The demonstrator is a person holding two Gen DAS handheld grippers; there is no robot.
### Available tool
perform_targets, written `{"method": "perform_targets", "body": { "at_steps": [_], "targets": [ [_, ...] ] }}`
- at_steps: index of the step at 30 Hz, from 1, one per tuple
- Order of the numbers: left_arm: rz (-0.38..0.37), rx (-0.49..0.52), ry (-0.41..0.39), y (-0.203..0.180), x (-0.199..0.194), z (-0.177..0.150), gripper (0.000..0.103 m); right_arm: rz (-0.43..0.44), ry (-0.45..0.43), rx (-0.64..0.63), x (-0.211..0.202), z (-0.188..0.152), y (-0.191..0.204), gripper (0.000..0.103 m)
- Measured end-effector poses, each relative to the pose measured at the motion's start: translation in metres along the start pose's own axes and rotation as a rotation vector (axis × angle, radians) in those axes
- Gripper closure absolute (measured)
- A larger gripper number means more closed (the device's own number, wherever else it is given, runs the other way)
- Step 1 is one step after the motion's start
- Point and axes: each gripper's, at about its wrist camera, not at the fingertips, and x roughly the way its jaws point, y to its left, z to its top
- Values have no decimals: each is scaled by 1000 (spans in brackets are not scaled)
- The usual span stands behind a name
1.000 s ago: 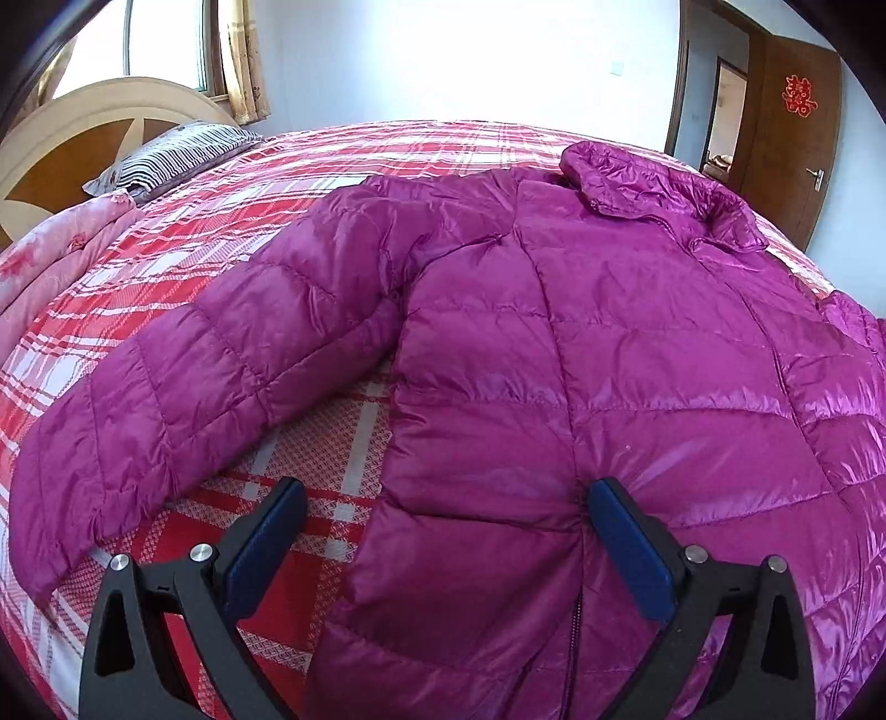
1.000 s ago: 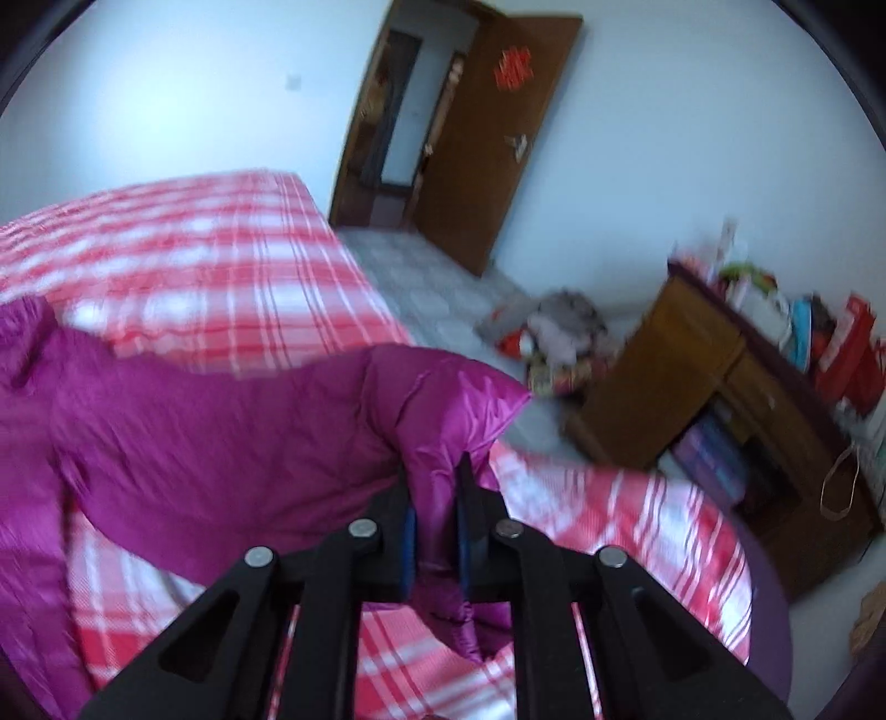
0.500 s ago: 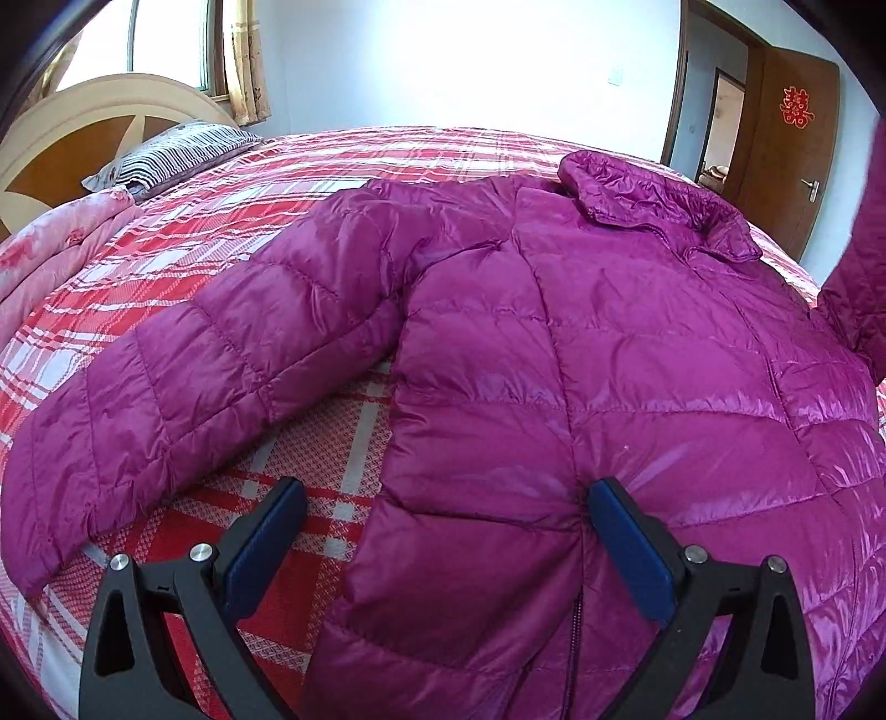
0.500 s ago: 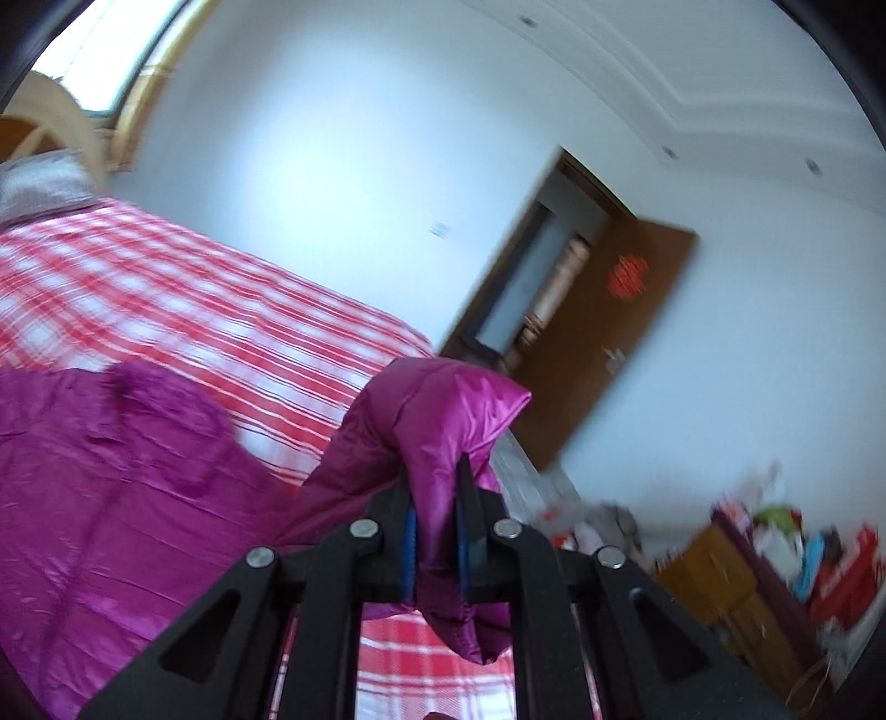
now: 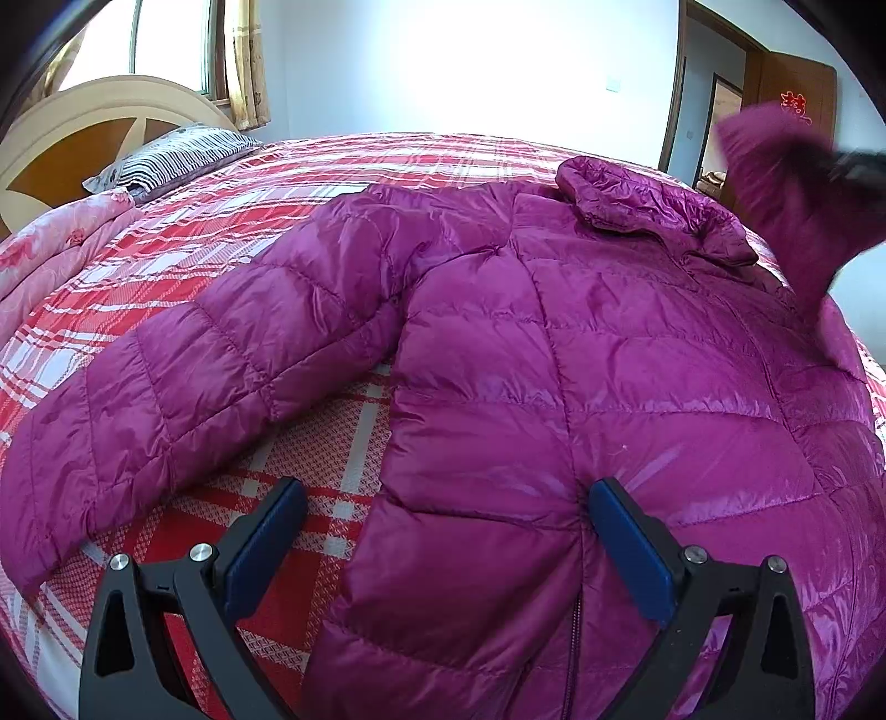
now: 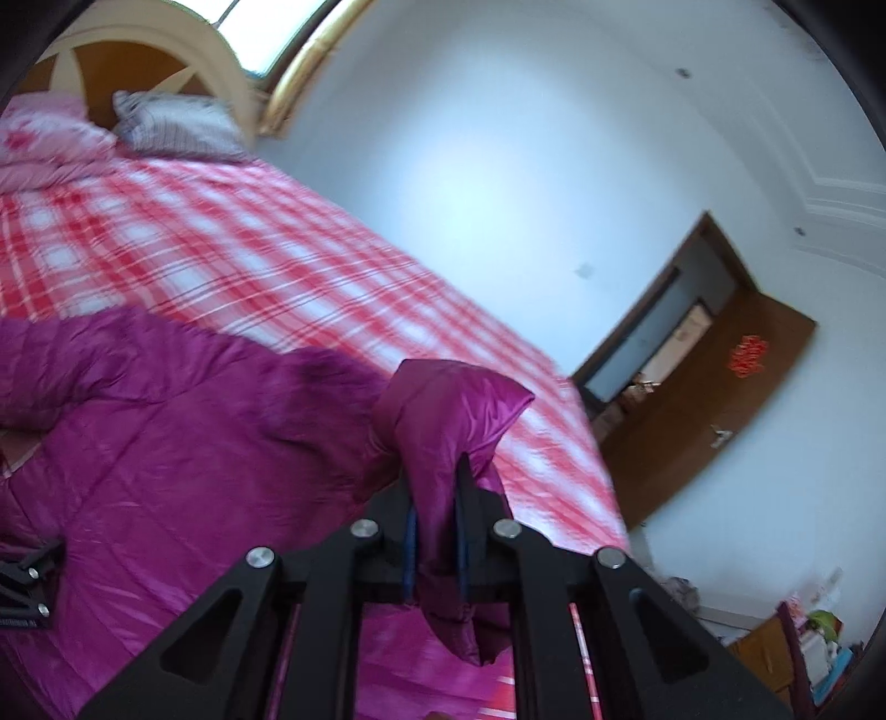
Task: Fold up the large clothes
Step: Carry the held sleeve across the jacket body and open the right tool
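right gripper (image 6: 434, 515) — jaws closed on the cuff end of a sleeve (image 6: 448, 421) of the purple quilted jacket (image 6: 183, 437), the cuff raised above the jacket body, which lies spread at left on the red-and-white plaid bedcover (image 6: 288, 266). far left: striped pillow (image 6: 177, 130) beside a headboard (image 6: 144, 50). right — brown open door (image 6: 714, 410) in a white wall (image 6: 498, 166).
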Motion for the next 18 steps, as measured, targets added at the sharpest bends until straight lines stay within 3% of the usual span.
{"method": "perform_targets", "body": {
  "at_steps": [5, 13, 15, 16, 18],
  "targets": [
    [8, 5, -5, -2, 0, -1, 1, 91, 60, -6, 39, -13, 46, 91],
    [29, 18, -10, -7, 0, -2, 1, 194, 105, 66, 62, -32, 73, 90],
    [33, 20, -11, -8, 0, -2, 1, 254, 90, 100, 60, -31, 72, 77],
    [34, 21, -10, -8, 0, -2, 1, 296, 82, 120, 57, -31, 70, 54],
    [32, 19, -7, -8, 0, -2, 1, 386, 51, 192, 43, -29, 55, 40]
  ]
}}
